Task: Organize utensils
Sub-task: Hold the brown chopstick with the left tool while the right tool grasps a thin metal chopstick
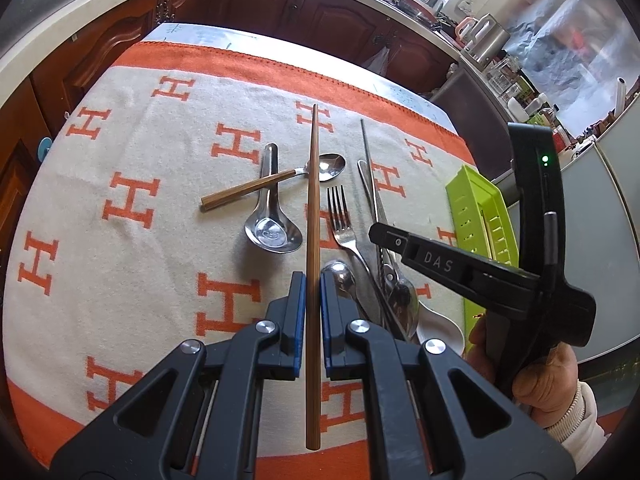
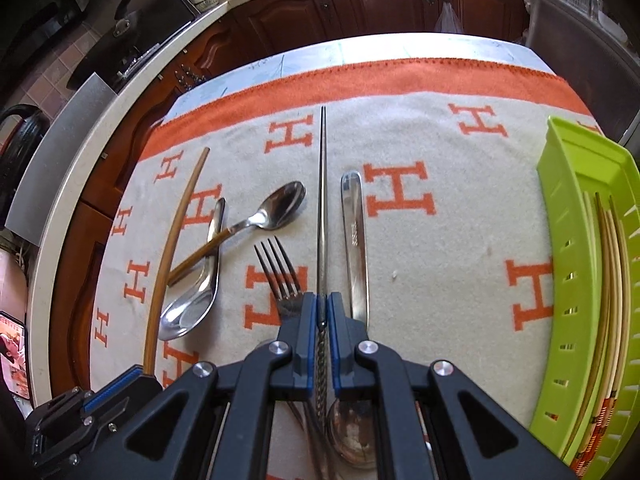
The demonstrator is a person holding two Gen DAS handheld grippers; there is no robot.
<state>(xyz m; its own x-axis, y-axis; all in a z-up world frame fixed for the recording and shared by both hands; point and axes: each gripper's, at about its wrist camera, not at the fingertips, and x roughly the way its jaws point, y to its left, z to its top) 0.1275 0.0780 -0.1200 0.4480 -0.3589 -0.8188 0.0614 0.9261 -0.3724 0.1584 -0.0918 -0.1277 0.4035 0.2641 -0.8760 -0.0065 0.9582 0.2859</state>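
Observation:
My left gripper is shut on a brown wooden chopstick that points straight ahead over the cloth. The right wrist view shows that chopstick rising from the left gripper at the lower left. My right gripper is shut on a metal chopstick with a twisted handle; from the left wrist it appears as a black finger over the thin rod. A fork, a steel soup spoon, a wooden-handled spoon and a steel spoon lie on the cloth.
A lime-green tray at the right holds several chopsticks. A white ceramic spoon lies near the tray. The cream cloth with orange H marks covers the table; dark wooden cabinets stand beyond its far edge.

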